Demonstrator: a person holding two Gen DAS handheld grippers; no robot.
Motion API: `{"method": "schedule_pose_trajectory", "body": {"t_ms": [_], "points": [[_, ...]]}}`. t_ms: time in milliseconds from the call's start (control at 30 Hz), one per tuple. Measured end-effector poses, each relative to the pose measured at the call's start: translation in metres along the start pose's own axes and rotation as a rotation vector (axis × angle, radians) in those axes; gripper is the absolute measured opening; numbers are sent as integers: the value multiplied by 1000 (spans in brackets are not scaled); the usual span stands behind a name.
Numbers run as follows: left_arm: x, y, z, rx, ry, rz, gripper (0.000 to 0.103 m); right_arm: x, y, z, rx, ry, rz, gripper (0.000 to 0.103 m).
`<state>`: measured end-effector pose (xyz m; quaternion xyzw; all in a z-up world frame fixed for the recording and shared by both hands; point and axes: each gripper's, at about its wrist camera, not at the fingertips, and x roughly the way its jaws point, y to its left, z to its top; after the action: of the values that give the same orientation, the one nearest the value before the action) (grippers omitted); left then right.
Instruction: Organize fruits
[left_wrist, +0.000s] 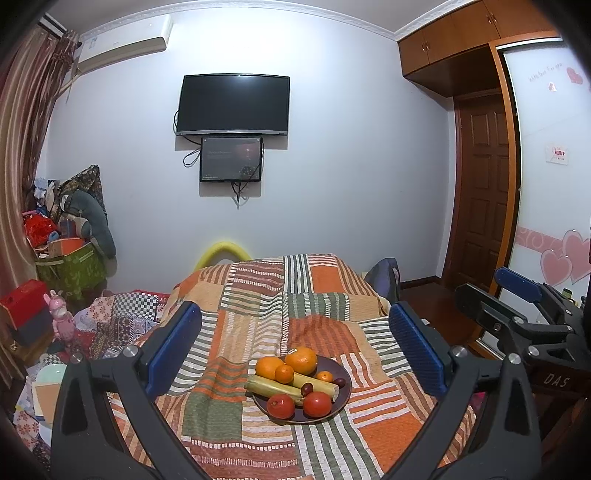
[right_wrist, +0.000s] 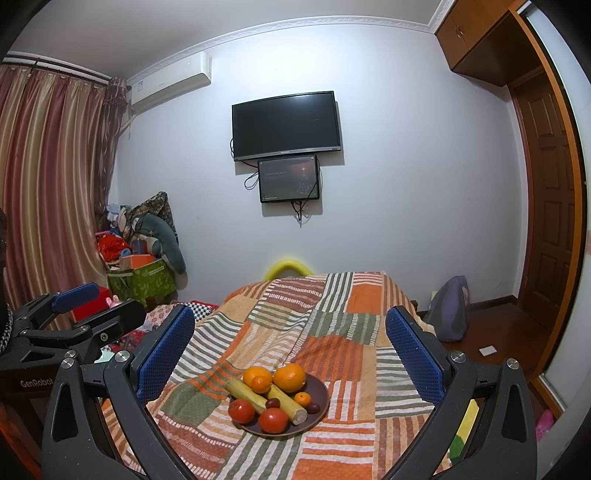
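Note:
A dark round plate (left_wrist: 341, 373) (right_wrist: 322, 391) sits on a patchwork blanket (left_wrist: 258, 325) (right_wrist: 332, 332). It holds two big oranges (left_wrist: 301, 360) (right_wrist: 289, 376), small tangerines (left_wrist: 325, 376) (right_wrist: 303, 398), two sugarcane pieces (left_wrist: 273, 386) (right_wrist: 288, 402), two red tomatoes (left_wrist: 317, 403) (right_wrist: 273, 420) and dark dates (left_wrist: 307, 387) (right_wrist: 313, 407). My left gripper (left_wrist: 295, 347) is open and empty, above and short of the plate. My right gripper (right_wrist: 290, 350) is open and empty, likewise short of the plate. Each gripper shows at the edge of the other's view: the right one (left_wrist: 517, 295) and the left one (right_wrist: 85, 302).
A green storage box (left_wrist: 70, 266) (right_wrist: 142, 282) with piled things stands at the far left by the curtain (right_wrist: 48, 184). A TV (left_wrist: 232, 105) (right_wrist: 286, 123) hangs on the far wall. A wooden door (left_wrist: 480, 192) and wardrobe are at the right. A grey bag (right_wrist: 448, 310) lies on the floor.

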<state>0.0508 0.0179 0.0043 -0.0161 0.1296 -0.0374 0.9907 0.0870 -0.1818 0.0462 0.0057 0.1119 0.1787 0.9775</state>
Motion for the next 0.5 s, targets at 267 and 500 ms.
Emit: {"method": "schedule_pose_trajectory", "body": {"t_ms": [267,500], "points": [[4,3,0,-9,11,-29,103,0,-1,1,1,-1,0,103],[6,5,0,-14,20,-37,103,-1,-2,3,-4,-1,-2,103]]}}
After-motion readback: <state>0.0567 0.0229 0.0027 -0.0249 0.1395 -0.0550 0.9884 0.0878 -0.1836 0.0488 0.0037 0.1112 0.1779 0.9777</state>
